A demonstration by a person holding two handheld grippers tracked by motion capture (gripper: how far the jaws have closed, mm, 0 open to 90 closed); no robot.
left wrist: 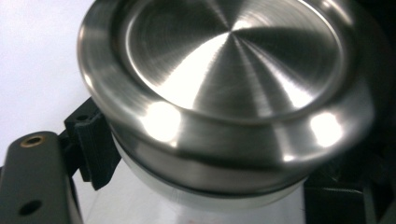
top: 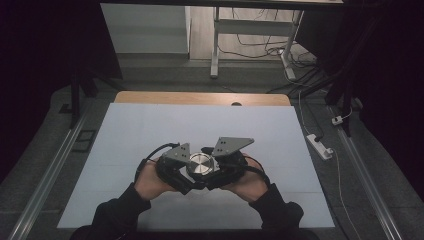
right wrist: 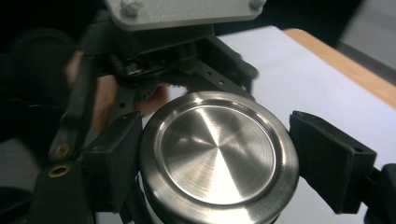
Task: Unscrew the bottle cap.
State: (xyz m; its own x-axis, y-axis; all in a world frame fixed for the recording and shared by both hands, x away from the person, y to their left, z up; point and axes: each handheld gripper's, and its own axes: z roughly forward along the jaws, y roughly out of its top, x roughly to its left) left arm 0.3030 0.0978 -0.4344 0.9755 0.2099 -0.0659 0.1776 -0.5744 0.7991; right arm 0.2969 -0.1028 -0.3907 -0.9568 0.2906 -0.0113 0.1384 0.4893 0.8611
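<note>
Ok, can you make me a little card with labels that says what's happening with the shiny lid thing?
thing held: jar with a shiny metal lid
left gripper: shut on the jar below the lid
right gripper: shut on the lid, a pad on each side
where: above the white table, near the person's edge
likely job: twisting the lid

white table (top: 150,130) open all around, tongs apparently crowd steel lid (top: 201,164)
</note>
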